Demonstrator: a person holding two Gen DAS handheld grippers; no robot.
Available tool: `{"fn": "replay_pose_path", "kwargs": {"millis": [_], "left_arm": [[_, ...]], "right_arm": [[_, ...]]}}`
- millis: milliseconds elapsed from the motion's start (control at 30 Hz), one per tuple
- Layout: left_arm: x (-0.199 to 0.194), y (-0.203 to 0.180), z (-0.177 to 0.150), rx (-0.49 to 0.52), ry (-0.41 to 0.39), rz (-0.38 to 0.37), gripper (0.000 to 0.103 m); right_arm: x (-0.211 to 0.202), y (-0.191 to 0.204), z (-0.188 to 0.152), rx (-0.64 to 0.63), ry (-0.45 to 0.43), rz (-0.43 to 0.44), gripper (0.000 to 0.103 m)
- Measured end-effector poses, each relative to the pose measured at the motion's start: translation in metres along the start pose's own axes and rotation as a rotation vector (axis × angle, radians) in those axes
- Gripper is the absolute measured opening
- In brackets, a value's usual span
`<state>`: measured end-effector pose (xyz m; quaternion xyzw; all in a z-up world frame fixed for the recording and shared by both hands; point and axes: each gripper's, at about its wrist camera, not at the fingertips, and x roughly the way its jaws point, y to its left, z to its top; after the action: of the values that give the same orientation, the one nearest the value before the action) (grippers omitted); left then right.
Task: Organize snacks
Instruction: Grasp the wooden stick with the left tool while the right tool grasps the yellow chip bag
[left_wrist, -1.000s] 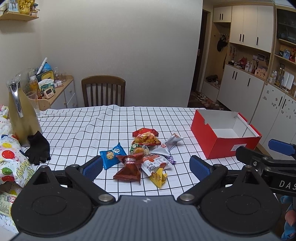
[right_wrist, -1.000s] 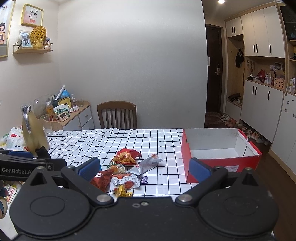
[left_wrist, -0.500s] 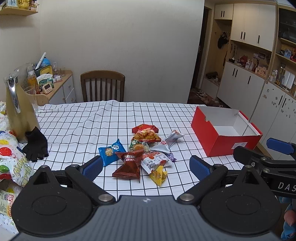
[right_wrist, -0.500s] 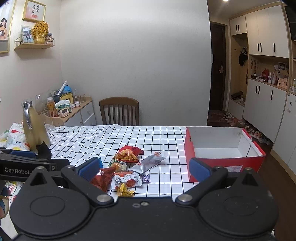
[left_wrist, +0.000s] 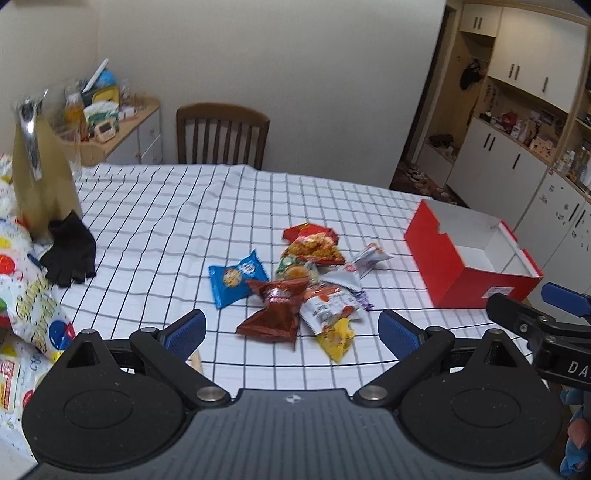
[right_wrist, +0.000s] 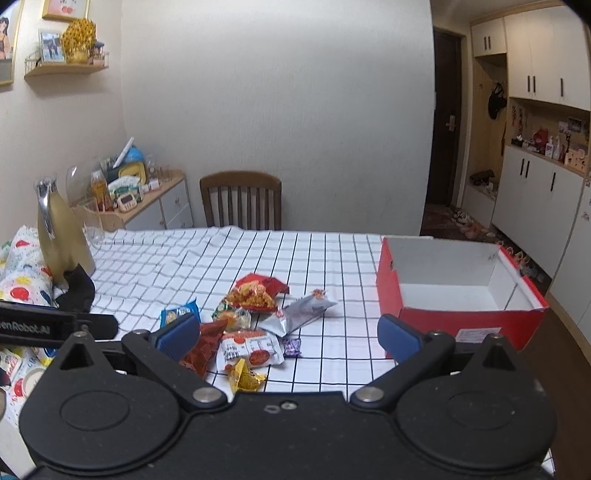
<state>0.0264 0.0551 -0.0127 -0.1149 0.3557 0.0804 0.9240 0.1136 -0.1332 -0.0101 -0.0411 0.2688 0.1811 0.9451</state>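
I am looking over a wrinkled white tablecloth (left_wrist: 155, 221) with a black grid, where crinkly foil snack packets are lying in a loose pile (left_wrist: 299, 288). I am counting one blue packet (left_wrist: 236, 277), one dark red twisted packet (left_wrist: 275, 310), one silver packet (right_wrist: 295, 312) and one small yellow packet (left_wrist: 337, 338) among them. One red cardboard box (left_wrist: 469, 269), white inside, is sitting open well to the right of the pile. I am holding the left gripper (left_wrist: 291, 330) wide open above the near packets, gripping nothing; the right gripper (right_wrist: 288, 334) is likewise spread wide and empty.
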Motion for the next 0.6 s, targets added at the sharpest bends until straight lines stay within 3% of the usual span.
{"fn": "replay_pose_path", "kwargs": {"millis": [333, 500, 600], "left_arm": [[0.052, 0.068, -0.011, -0.166, 0.14, 0.07, 0.1], [0.077, 0.081, -0.019, -0.174, 0.178, 0.119, 0.099], [0.093, 0.082, -0.027, -0.176, 0.204, 0.129, 0.099]], "right_arm": [[0.058, 0.001, -0.014, -0.036, 0.114, 0.02, 0.099], [0.086, 0.005, -0.025, -0.043, 0.172, 0.06, 0.094], [0.105, 0.01, -0.033, -0.044, 0.223, 0.074, 0.086]]}}
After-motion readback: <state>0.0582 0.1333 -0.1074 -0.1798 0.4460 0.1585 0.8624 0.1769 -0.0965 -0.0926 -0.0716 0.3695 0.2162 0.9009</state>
